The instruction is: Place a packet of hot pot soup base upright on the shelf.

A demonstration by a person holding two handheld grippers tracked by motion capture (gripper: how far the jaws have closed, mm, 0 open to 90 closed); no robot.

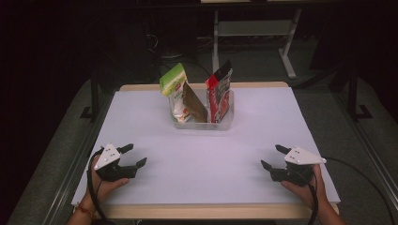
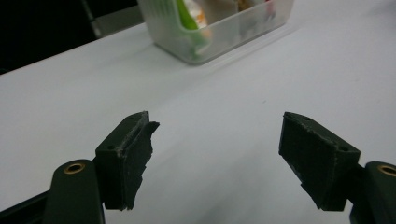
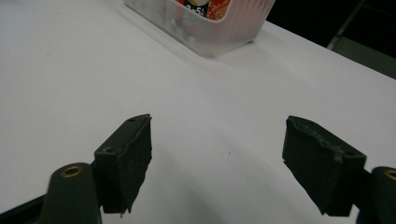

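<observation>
A clear plastic bin (image 1: 202,125) stands at the far middle of the white table (image 1: 206,154). Upright in it are a green-topped packet (image 1: 173,79), a brown packet (image 1: 194,105) and a red packet (image 1: 218,93). My left gripper (image 1: 133,156) rests near the front left of the table, open, with nothing between its jaws. My right gripper (image 1: 273,157) rests near the front right, also open and empty. In the left gripper view the bin (image 2: 219,39) lies ahead beyond the open gripper (image 2: 217,151). The right gripper view shows the bin (image 3: 210,35) ahead of its open gripper (image 3: 217,154).
A person's hands hold both grippers from the front edge, with black cables trailing off. The table's wooden edge (image 1: 206,212) runs along the front. Beyond the table stand a white desk frame (image 1: 286,47) and dark floor.
</observation>
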